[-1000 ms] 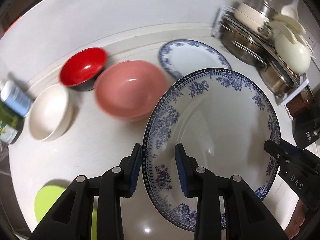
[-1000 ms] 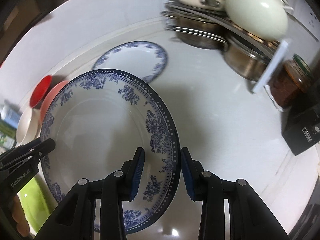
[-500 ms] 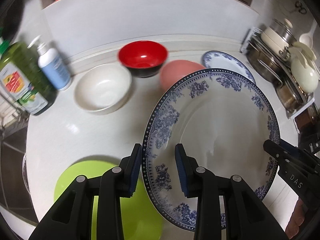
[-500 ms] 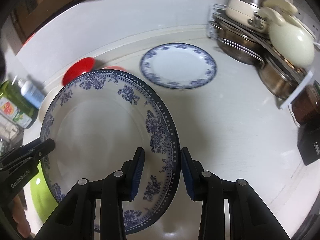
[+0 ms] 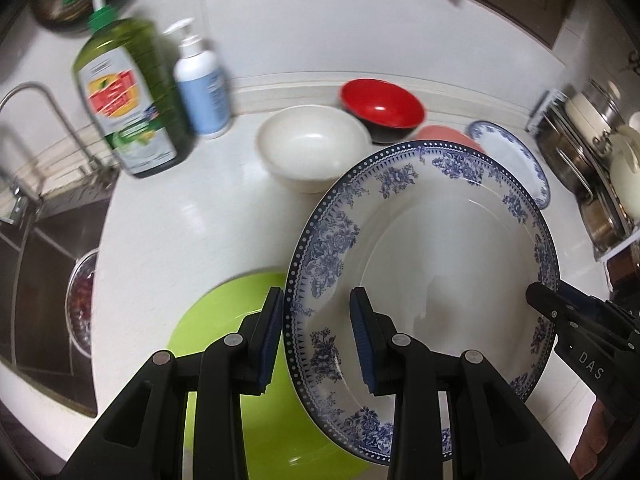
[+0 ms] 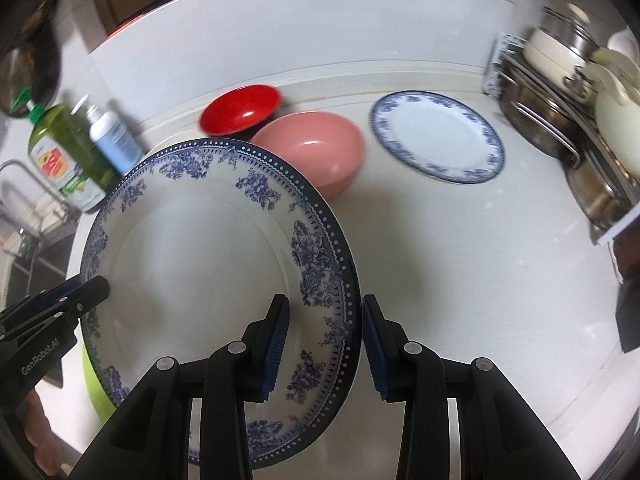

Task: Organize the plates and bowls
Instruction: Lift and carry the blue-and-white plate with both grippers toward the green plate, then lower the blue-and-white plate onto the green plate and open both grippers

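A large blue-and-white floral plate (image 5: 440, 248) (image 6: 200, 264) is held in the air between both grippers. My left gripper (image 5: 318, 336) is shut on its left rim. My right gripper (image 6: 324, 340) is shut on its right rim. Under the plate lies a lime green plate (image 5: 224, 360) (image 6: 94, 396). At the back stand a white bowl (image 5: 312, 152), a red bowl (image 5: 380, 108) (image 6: 240, 110) and a pink bowl (image 6: 312, 152) (image 5: 444, 138). A smaller blue-rimmed plate (image 6: 438, 136) (image 5: 516, 160) lies flat to the right.
A green soap bottle (image 5: 124, 100) and a white pump bottle (image 5: 200, 84) stand at the back left beside the sink (image 5: 48, 280). A rack of pots and lids (image 6: 572, 92) fills the right side. A dark box (image 6: 630, 312) sits at the right edge.
Both grippers have carried the large plate leftward over the counter. The green plate, the bottles and the sink have come into view under and beside it.
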A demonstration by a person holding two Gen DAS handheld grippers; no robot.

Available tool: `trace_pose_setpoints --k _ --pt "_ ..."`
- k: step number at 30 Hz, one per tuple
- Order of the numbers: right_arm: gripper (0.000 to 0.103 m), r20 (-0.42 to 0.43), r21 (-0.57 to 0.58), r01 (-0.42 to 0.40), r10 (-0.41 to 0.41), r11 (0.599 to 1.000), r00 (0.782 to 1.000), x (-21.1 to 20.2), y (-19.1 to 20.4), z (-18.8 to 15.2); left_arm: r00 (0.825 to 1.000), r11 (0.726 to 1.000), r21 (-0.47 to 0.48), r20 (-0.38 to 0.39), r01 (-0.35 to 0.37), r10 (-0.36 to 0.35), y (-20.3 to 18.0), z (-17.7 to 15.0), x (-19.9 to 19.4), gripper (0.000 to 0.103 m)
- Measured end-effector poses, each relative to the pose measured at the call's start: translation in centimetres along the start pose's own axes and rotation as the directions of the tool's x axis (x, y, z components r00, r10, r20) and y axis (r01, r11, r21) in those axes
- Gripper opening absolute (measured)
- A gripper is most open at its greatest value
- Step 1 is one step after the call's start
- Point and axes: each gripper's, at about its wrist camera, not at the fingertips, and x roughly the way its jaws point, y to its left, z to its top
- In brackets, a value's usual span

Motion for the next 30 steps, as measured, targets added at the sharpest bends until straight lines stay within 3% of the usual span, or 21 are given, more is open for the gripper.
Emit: trace_pose_setpoints --k 17,30 --pt "0.038 -0.088 -0.149 -0.094 0.082 0.984 0.993 2.2 8.8 -2.3 0.995 0.984 -0.149 -0.057 -0.096 0.088 8.6 -4.0 -0.5 0.034" --pt "0.038 -0.172 -0.190 -0.131 0.099 0.973 0.980 4.3 11.8 -3.8 0.986 0.972 -0.194 -0.129 -0.130 0.106 11.9 -6.4 1.4 0.034"
